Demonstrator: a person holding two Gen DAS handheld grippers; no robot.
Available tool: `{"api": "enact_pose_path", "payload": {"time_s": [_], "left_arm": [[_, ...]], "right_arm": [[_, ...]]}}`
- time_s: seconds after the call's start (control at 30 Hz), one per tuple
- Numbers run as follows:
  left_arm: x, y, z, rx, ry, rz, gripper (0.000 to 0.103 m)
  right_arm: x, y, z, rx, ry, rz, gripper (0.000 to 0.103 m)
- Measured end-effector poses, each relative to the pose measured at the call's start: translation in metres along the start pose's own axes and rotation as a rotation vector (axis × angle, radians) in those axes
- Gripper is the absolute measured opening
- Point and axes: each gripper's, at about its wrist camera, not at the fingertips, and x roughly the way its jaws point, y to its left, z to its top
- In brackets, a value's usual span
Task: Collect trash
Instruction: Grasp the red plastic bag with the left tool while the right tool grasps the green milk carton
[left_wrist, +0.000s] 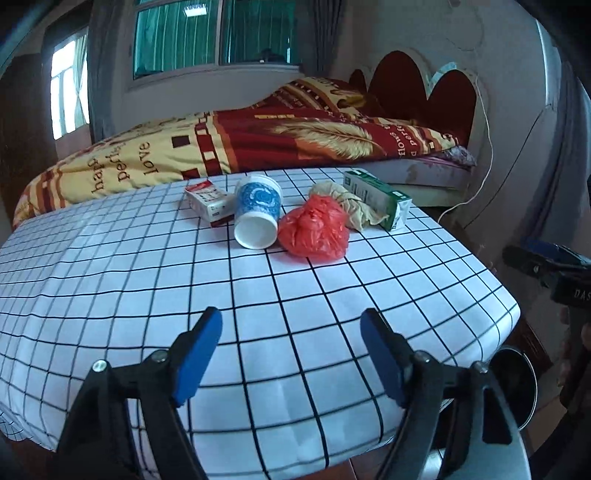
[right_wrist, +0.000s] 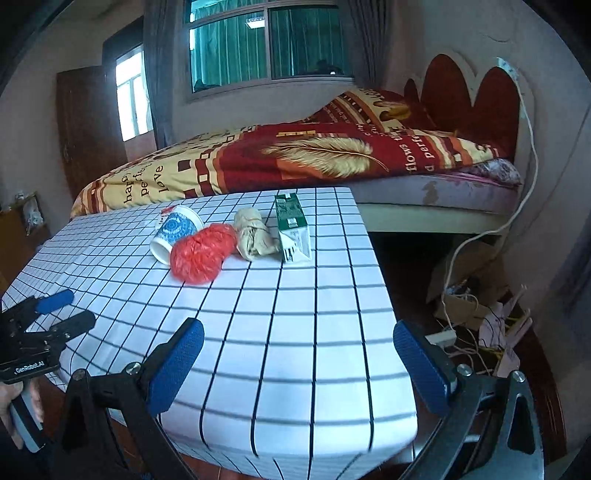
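trash pile (left_wrist: 314, 232) lies well ahead of both empty, spread tongs (left_wrist: 291, 354) (right_wrist: 299, 365).

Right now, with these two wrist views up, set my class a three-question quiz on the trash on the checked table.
1. True or false: the paper cup stands upright.
2. Which item touches the red plastic bag on the side away from the cup? A) crumpled brown paper B) red and white box C) cable
3. Fill in: both grippers, left gripper and right gripper, are ____ and hold nothing.

Key: 1 false, it lies on its side. 2 A. 3 open.
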Motion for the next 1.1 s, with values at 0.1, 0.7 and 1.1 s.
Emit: {"api": "enact_pose_path", "payload": {"time_s": [0.1, 0.7, 1.1], "left_arm": [[0.013, -0.002, 0.005, 0.003, 0.015, -0.017, 0.071], [0.090, -0.032, 0.053, 0.034, 0.105, -0.173, 0.051], [0.138, -0.036, 0.079, 0.042, 0.162, -0.089, 0.051]], "right_arm": [[0.010, 0.001, 0.007, -0.015, 0.005, 0.012, 0.102], [0.099, -0.010, 0.045, -0.044, 0.095, 0.077, 0.065], [0.173, -0.004, 0.084, -0.070, 0.161, 0.099, 0.065]]}}
